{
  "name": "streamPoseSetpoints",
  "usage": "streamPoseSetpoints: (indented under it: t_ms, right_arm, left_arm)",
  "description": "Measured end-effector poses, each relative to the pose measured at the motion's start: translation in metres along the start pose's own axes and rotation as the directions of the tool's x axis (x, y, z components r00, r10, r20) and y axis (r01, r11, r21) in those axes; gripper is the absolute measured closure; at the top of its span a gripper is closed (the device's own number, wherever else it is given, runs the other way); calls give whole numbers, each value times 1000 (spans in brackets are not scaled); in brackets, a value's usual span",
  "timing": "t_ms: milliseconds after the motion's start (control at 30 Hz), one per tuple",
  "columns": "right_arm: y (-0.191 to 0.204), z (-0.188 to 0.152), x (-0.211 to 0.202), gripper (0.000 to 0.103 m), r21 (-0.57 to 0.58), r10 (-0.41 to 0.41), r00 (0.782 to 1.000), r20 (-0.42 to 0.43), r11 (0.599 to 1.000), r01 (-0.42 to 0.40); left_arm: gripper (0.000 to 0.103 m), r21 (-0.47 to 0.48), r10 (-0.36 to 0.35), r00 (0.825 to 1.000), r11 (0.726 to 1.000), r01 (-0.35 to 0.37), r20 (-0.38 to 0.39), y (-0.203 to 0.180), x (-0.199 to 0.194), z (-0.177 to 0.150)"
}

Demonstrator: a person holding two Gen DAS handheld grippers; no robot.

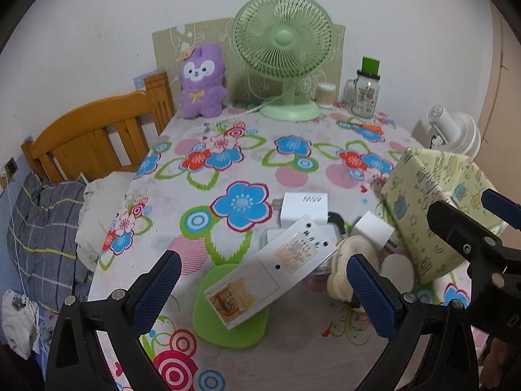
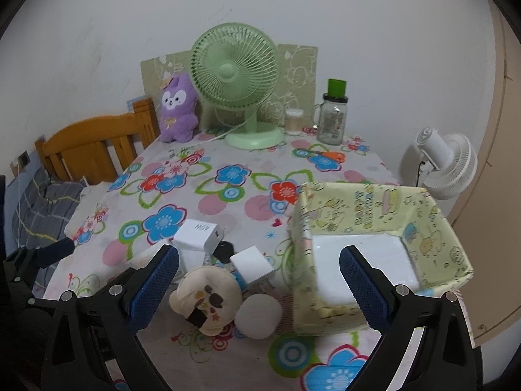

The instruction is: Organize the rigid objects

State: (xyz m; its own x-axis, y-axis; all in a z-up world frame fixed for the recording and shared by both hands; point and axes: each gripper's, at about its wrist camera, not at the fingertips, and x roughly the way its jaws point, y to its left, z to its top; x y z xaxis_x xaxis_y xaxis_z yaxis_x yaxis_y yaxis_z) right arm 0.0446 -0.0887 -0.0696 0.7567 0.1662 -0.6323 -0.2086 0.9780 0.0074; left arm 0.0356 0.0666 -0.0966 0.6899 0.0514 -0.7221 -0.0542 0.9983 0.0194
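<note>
On the flowered tablecloth lies a cluster of small items: a white 45W charger (image 1: pixel 303 208) (image 2: pixel 197 235), a long white box with labels (image 1: pixel 265 272) resting on a green flat pad (image 1: pixel 231 314), a white cube adapter (image 1: pixel 374 229) (image 2: pixel 253 264), a cream round case with brown marks (image 2: pixel 206 296) (image 1: pixel 345 260) and a white round puck (image 2: pixel 258 316). A yellow patterned open box (image 2: pixel 374 244) (image 1: pixel 439 208) stands to the right, with only its white floor showing inside. My left gripper (image 1: pixel 262 288) is open above the long box. My right gripper (image 2: pixel 259 285) is open over the cream case and puck.
At the table's back stand a green fan (image 1: pixel 282 52), a purple plush (image 1: pixel 202 81), a cotton-swab jar (image 1: pixel 326 95) and a glass mug with green lid (image 1: pixel 365 93). A wooden bed frame (image 1: pixel 94 130) with bedding lies left; a white fan (image 2: pixel 446 163) stands right.
</note>
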Motion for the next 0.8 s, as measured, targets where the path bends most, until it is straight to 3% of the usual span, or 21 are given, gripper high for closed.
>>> streamPoseSetpoints:
  t_ms: [800]
  right_arm:
    - [38,-25,58,3,-36,58,987,-148,997,-64]
  left_arm:
    - [1,35,3,993,999,1,-117,5,60,-18]
